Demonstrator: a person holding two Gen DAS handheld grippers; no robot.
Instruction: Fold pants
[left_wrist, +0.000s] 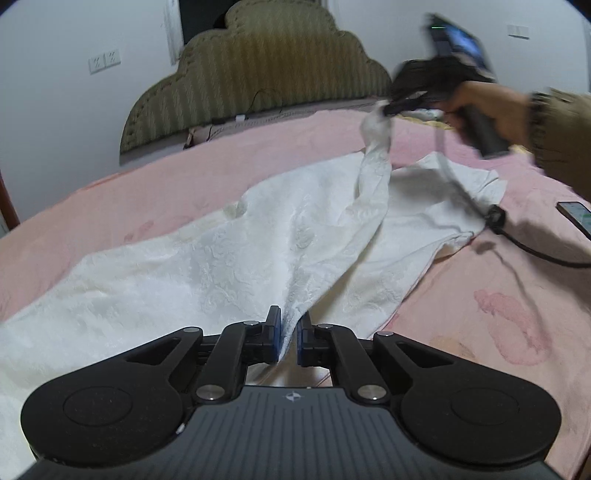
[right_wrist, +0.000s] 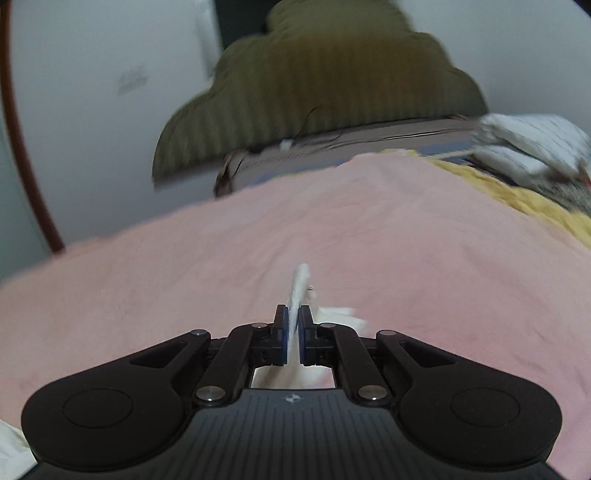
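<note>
White patterned pants (left_wrist: 229, 254) lie spread on the pink bed (left_wrist: 129, 199). My left gripper (left_wrist: 289, 325) is shut on a fold of the pants near the front edge and lifts it slightly. My right gripper (left_wrist: 391, 107), seen far right in the left wrist view, is shut on another edge of the pants and holds it raised above the bed, the cloth hanging down in a strip. In the right wrist view the right gripper (right_wrist: 293, 317) pinches a thin white edge of the pants (right_wrist: 300, 284) between its blue pads.
A green striped headboard (left_wrist: 258, 74) stands at the far end. A phone (left_wrist: 576, 216) lies on the bed at right. A black cable (left_wrist: 517, 236) trails from the right gripper across the bed. A yellow blanket (right_wrist: 517, 199) and white bedding (right_wrist: 528, 144) lie at far right.
</note>
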